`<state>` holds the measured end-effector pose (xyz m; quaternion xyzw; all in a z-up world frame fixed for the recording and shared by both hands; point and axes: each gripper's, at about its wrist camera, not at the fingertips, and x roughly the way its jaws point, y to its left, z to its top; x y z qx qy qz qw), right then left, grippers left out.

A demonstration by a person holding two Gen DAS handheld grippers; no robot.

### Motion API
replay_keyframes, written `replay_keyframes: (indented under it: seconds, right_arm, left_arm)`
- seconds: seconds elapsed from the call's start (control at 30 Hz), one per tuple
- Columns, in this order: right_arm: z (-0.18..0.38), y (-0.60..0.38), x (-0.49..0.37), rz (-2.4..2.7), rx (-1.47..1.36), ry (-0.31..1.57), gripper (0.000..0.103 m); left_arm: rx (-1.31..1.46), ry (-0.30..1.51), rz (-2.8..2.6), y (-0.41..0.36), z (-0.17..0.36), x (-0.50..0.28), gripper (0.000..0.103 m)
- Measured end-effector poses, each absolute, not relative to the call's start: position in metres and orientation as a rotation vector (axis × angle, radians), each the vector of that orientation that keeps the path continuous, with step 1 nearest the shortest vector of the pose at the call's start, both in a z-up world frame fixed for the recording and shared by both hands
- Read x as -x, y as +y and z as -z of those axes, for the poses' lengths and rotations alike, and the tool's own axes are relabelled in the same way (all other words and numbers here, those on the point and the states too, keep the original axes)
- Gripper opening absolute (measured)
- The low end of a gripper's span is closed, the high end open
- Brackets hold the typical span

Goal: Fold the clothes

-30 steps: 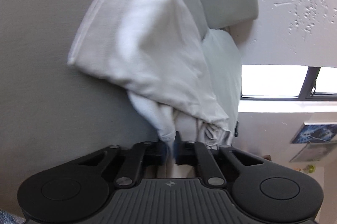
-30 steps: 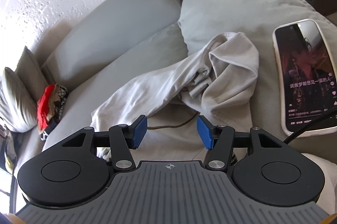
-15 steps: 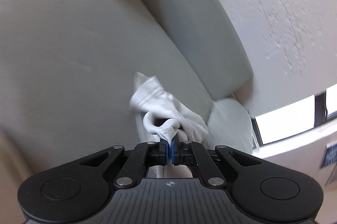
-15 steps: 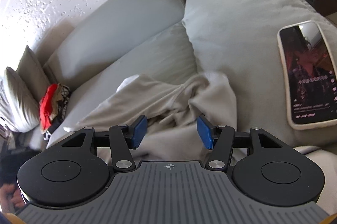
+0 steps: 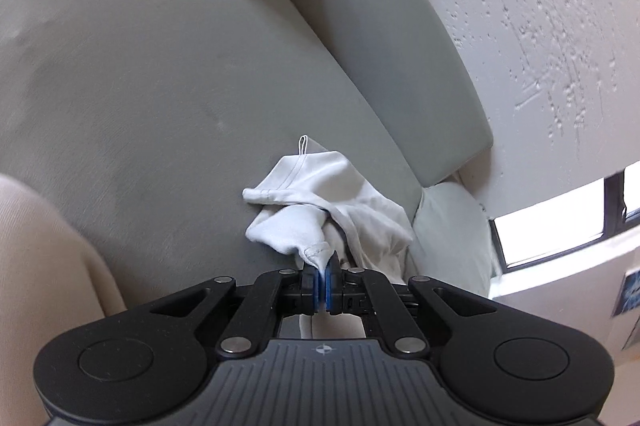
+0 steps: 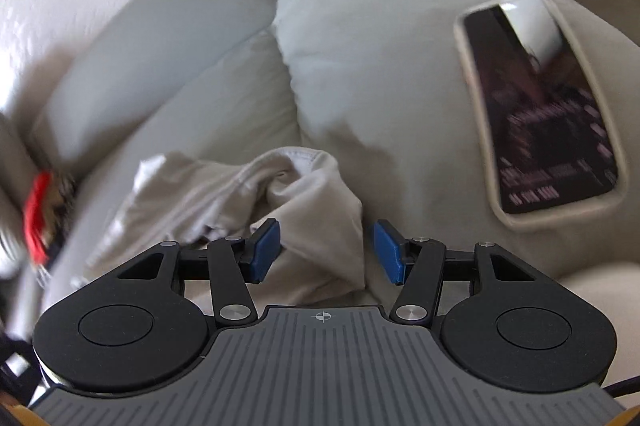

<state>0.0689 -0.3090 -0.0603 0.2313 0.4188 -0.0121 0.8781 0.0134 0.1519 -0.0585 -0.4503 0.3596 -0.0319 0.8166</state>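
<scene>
Sofa cushions (image 6: 200, 114), grey and broad, carry the white garment (image 6: 224, 194), which lies crumpled along the seat from near right to far left in the right wrist view. A phone (image 6: 540, 106) rests on the plump cushion to the right. The left gripper (image 5: 323, 286) pinches a hemmed corner of the garment (image 5: 320, 202) between narrow pads, cloth bunching away just beyond. The right gripper (image 6: 326, 252) hangs with its blue pads wide apart just above a fold, holding nothing; it looks nearer the loose bulk.
</scene>
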Motion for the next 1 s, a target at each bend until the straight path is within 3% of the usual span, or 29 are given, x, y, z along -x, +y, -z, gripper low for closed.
replay_keyframes:
  seconds: [0.13,0.17,0.2,0.4,0.47,0.5,0.53,1.0]
  right_arm:
    - [0.079,-0.307,-0.104,-0.010,-0.437,0.901,0.059]
    - [0.081,-0.308,-0.114,-0.020,-0.451,0.899,0.047]
    - [0.080,-0.311,-0.123,-0.027,-0.471,0.887,0.003]
    - [0.054,-0.314,-0.164,-0.013,-0.500,0.717,0.005]
    - [0.058,-0.314,-0.184,0.018,-0.513,0.740,0.020]
    - [0.064,-0.315,-0.196,0.045,-0.514,0.790,0.046]
    - [0.069,-0.317,-0.204,0.071,-0.522,0.836,0.052]
    - [0.074,-0.347,-0.069,0.006,-0.828,0.650,0.052]
  left_arm:
    - [0.912,0.778,0.083,0.153,0.059,-0.019,0.001]
    - [0.900,0.783,0.078,0.152,0.060,-0.023,0.001]
    - [0.888,0.787,0.074,0.152,0.060,-0.027,0.001]
    - [0.790,0.747,0.074,0.148,0.050,-0.050,0.001]
    - [0.745,0.738,0.058,0.145,0.052,-0.063,0.001]
    - [0.724,0.740,0.046,0.143,0.055,-0.071,0.001]
    - [0.719,0.760,0.029,0.142,0.061,-0.079,0.001]
    - [0.761,0.848,-0.041,0.146,0.094,-0.101,0.005]
